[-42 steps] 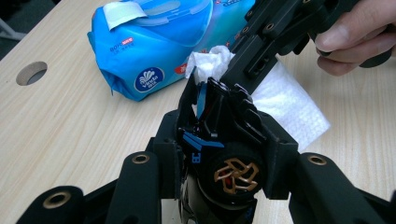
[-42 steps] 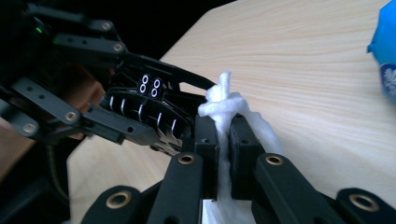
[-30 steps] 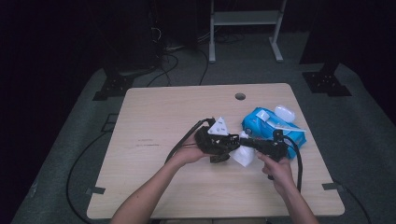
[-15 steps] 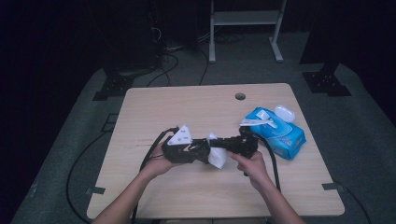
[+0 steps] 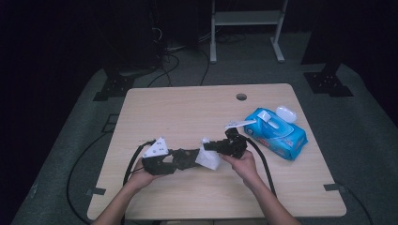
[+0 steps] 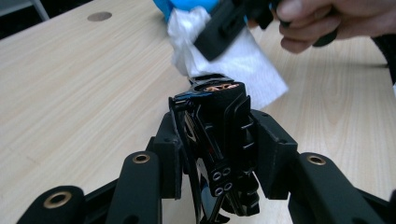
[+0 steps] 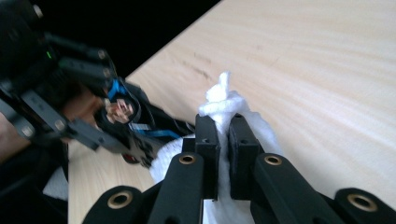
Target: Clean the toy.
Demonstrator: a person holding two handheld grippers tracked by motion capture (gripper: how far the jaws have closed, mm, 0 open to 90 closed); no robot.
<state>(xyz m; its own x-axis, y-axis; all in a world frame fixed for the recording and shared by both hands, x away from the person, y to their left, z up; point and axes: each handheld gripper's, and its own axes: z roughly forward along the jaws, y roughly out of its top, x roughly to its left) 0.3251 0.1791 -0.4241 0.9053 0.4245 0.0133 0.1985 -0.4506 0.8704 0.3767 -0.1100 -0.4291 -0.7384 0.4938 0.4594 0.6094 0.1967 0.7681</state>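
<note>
On the table [image 5: 187, 108] in the high view, the left gripper [image 5: 187, 158] lies low at about 7 o'clock of the tabletop, its jaws pointing toward 3 o'clock. Between them sits a black fan [image 5: 184, 157]. The right gripper [image 5: 211, 146] comes in from 3 o'clock, held by the right hand [image 5: 240, 161], and pinches a white wipe [image 5: 209, 159] that hangs against the fan's outer end. A blue wipe pack [image 5: 274, 133] lies at 3 o'clock on the table, well apart from the fan, lid flap raised; a small white case [image 5: 285, 113] rests just beside its far edge. The left hand [image 5: 141, 176] grips the left tool from below.

Left gripper view: both pads are pressed on the flanks of the fan [image 6: 217, 135], which stands on edge, copper hub at 12 o'clock. Jaws are partly closed, with the fan clamped between them. The wipe [image 6: 233, 60] is at 12 o'clock, touching the fan's top edge; the right gripper's jaw lies across it and the fingers [image 6: 317, 23] of the other hand sit at 1 o'clock.

Right gripper view: jaws nearly together, wipe [image 7: 224, 105] bunched and squeezed between the pads, a tuft sticking out at 12 o'clock. Fan [image 7: 126, 126] and its blue wiring are at 9 o'clock, blurred, touching the wipe's lower fold.
</note>
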